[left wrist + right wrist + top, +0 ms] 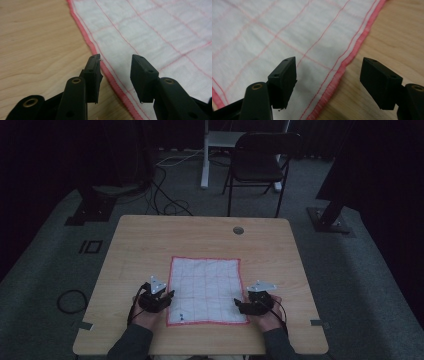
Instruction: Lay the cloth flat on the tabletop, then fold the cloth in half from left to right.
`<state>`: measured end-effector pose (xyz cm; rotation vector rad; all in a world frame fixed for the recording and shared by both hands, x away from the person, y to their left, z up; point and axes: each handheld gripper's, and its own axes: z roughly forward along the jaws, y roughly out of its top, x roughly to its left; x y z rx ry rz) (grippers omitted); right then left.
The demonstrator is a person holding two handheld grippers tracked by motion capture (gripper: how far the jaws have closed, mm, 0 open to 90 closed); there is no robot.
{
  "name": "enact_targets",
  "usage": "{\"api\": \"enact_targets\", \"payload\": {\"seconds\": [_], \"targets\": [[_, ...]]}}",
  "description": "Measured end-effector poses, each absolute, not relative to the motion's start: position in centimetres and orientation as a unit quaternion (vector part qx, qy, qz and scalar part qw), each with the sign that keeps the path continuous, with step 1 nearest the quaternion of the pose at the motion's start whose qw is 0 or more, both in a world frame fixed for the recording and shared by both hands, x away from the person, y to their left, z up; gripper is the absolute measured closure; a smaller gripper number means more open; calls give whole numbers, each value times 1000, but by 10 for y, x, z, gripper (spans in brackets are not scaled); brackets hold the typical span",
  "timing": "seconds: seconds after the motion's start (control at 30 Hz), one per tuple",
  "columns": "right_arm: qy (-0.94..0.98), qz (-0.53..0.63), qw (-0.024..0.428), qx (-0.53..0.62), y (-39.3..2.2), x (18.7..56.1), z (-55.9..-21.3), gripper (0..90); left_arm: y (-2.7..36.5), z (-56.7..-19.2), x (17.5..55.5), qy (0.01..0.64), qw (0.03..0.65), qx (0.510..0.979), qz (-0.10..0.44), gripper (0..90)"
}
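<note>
White cloth flat on table

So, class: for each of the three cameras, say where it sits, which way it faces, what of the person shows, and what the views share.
High view: above the table, facing forward and down; both forearms, left gripper, right gripper.
Left gripper view: on that gripper, open jaws straddling the cloth edge.
Right gripper view: on that gripper, open over the opposite edge.
Shared: the red-hemmed checked cloth.

White cloth with pink grid lines and red hem lies flat, spread open on the table's near half
</note>
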<state>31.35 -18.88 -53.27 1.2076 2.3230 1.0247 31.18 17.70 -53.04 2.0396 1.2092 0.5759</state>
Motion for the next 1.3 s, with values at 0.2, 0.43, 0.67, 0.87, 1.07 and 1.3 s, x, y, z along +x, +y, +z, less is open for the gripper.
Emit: {"api": "enact_targets", "payload": {"seconds": [0.2,0.43,0.67,0.87,1.07,1.3], "targets": [[796,382,180,433,-191,312,-527,323,190,-518,306,482,368,763,224,588],[791,382,188,440,-197,312,-528,336,194,-514,302,494,380,751,217,567],[780,388,192,452,-202,313,-529,339,188,-522,311,498,370,756,207,558],[782,384,193,452,-201,314,-530,338,185,-535,322,514,353,758,194,555],[782,380,197,453,-202,315,-531,338,181,-541,326,513,342,762,199,547],[782,379,202,452,-202,314,-531,338,169,-541,325,511,334,764,212,593]]}}
